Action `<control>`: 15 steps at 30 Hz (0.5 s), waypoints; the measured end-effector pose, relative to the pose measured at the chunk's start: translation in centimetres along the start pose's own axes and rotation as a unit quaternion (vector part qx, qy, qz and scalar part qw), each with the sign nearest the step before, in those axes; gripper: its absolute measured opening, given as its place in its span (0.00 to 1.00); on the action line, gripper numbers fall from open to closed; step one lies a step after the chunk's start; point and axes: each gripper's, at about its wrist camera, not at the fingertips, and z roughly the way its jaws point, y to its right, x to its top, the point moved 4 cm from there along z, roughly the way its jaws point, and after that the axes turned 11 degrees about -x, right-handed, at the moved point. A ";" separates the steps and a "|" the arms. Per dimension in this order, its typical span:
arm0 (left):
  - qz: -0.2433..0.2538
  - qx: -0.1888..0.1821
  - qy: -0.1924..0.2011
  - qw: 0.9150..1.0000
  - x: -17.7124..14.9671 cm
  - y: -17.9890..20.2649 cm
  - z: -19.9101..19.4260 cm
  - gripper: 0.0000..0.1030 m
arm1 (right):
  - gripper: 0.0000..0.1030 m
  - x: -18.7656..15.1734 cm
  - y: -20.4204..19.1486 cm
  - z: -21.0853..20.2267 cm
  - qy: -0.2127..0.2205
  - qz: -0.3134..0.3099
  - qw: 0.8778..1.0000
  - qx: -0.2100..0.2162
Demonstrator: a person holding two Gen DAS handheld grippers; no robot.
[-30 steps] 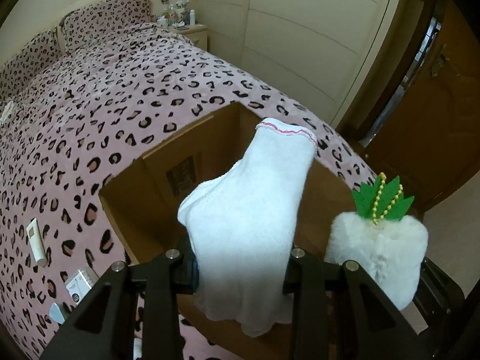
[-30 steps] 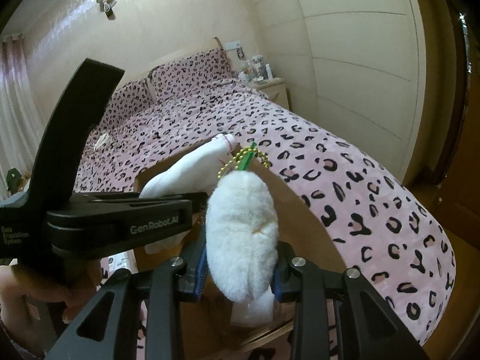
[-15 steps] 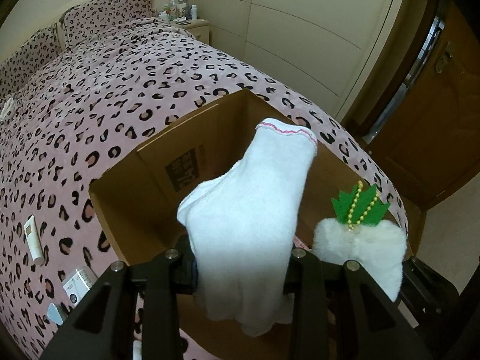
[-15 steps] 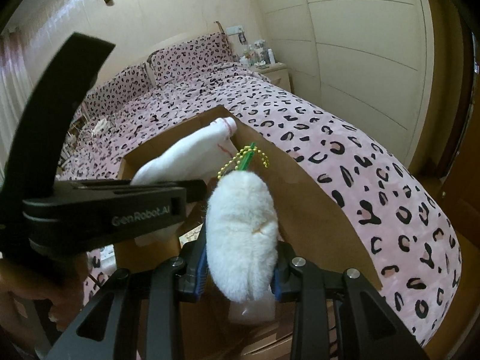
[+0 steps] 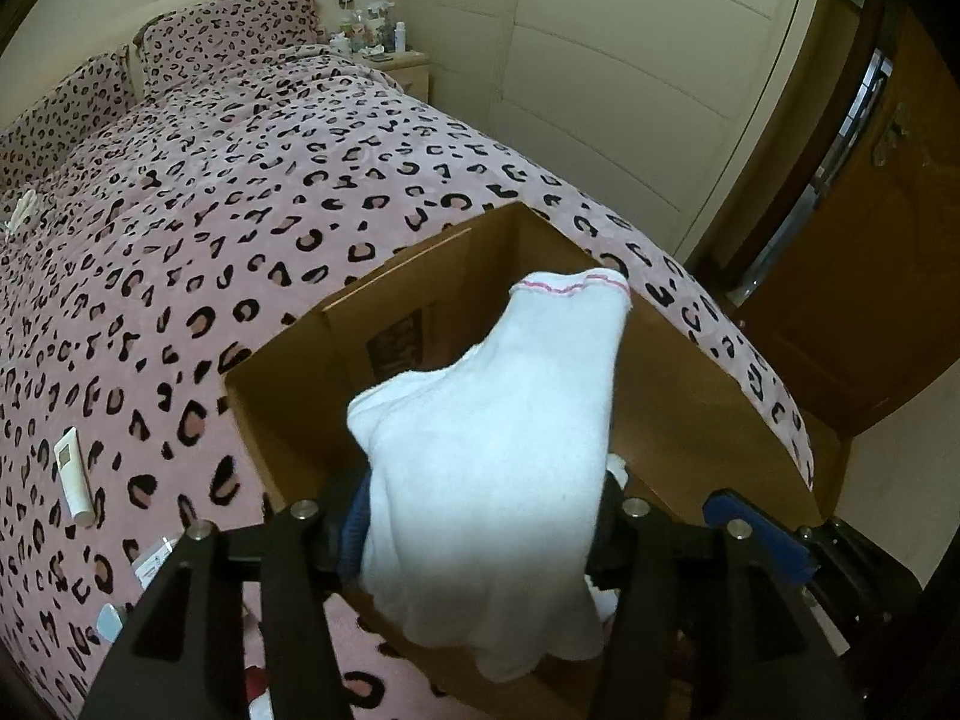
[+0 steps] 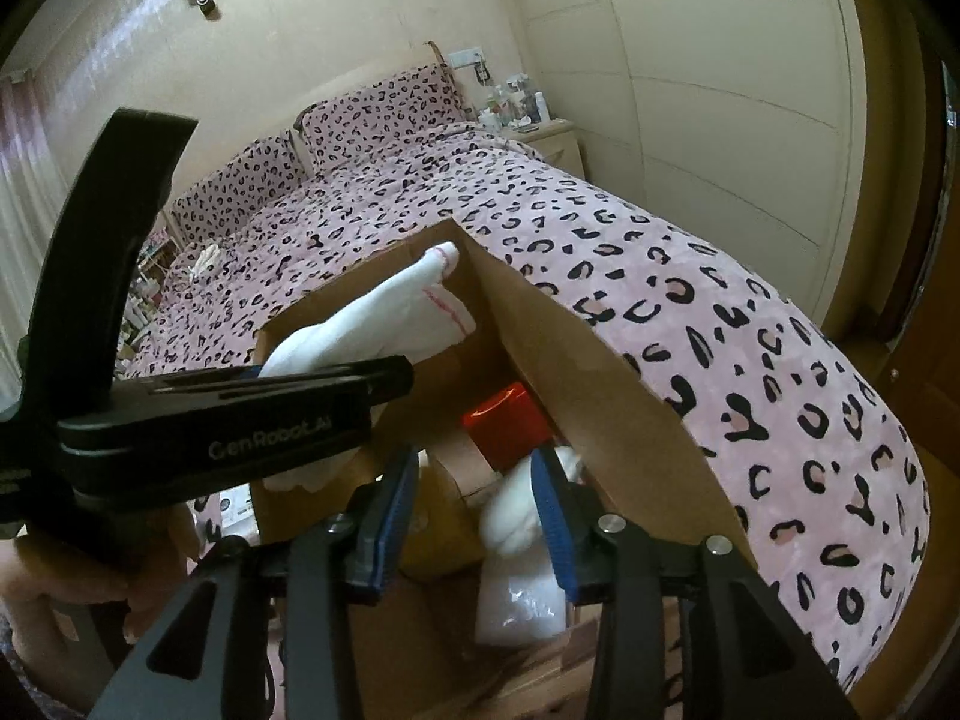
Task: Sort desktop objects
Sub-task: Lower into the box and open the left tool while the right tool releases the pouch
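Observation:
A white sock [image 5: 498, 420] with a pink-stitched cuff hangs between the fingers of my left gripper [image 5: 474, 516], over the open cardboard box [image 5: 420, 264]. The left jaws are opening, and a blue pad [image 5: 353, 531] shows beside the sock. In the right wrist view the sock [image 6: 372, 324] juts out past the left gripper [image 6: 384, 378]. My right gripper [image 6: 474, 510] is opening too, with nothing pressed between its blue pads [image 6: 555, 516]. The fluffy white plush [image 6: 516, 519] is a blur just below them, inside the box [image 6: 600, 396].
In the box lie a red item [image 6: 504, 420], a yellowish item [image 6: 438, 534] and a clear bag [image 6: 522, 600]. The box stands on a pink leopard-print bed [image 5: 240, 180], with a white tube [image 5: 75, 474] to its left. Beyond are a nightstand [image 5: 390, 57] and a wooden door [image 5: 870, 300].
The right jaws have parted and the white plush with its green leaf has dropped out of them into the box. The left jaws have widened a little around the sock.

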 end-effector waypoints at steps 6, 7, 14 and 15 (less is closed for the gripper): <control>-0.005 -0.003 0.014 1.000 0.2 0.1 -1.4 0.65 | 0.39 0.2 0.0 -1.1 0.005 0.002 1.000 0.002; -0.005 -0.002 0.017 1.000 0.2 0.1 -1.7 0.68 | 0.39 0.2 0.0 -1.2 0.005 0.001 1.000 0.002; -0.004 0.004 0.036 0.999 0.5 0.5 -3.8 0.79 | 0.40 0.4 0.0 -2.2 0.005 0.004 1.000 0.001; -0.004 0.004 0.036 0.999 0.5 0.6 -4.1 0.79 | 0.40 0.4 0.0 -2.4 0.006 0.003 1.000 0.001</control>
